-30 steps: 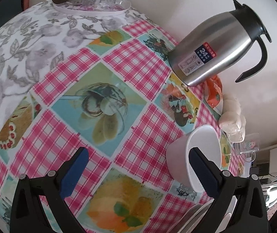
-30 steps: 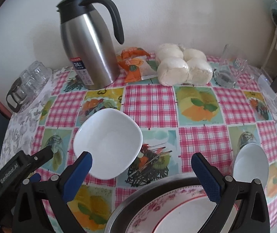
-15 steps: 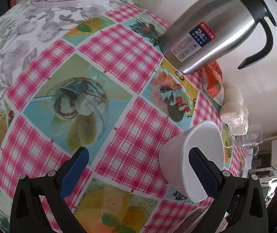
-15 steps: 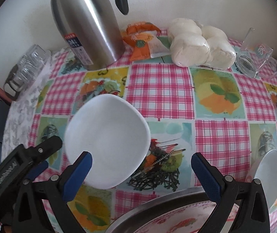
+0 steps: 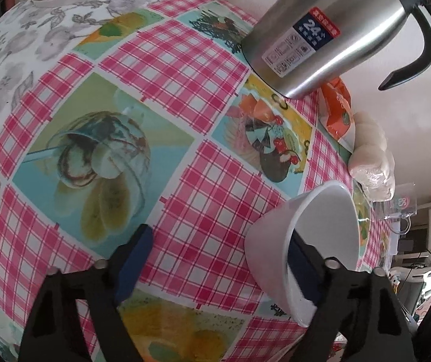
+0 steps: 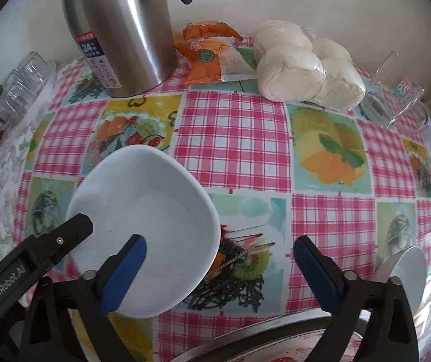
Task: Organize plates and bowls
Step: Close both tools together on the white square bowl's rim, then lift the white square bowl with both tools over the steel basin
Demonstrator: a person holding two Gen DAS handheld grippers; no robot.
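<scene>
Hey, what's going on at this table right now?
A person is tidying dishes with a two-finger gripper in each hand. The left gripper has been closing around the edge of a white squarish bowl on the checked tablecloth: one finger is inside the rim, the other outside, not yet pinching. The right gripper hangs open over the cloth beside that bowl, its jaws also narrowing on nothing. A second white bowl waits at the right, and a thermos stands at the back.
</scene>
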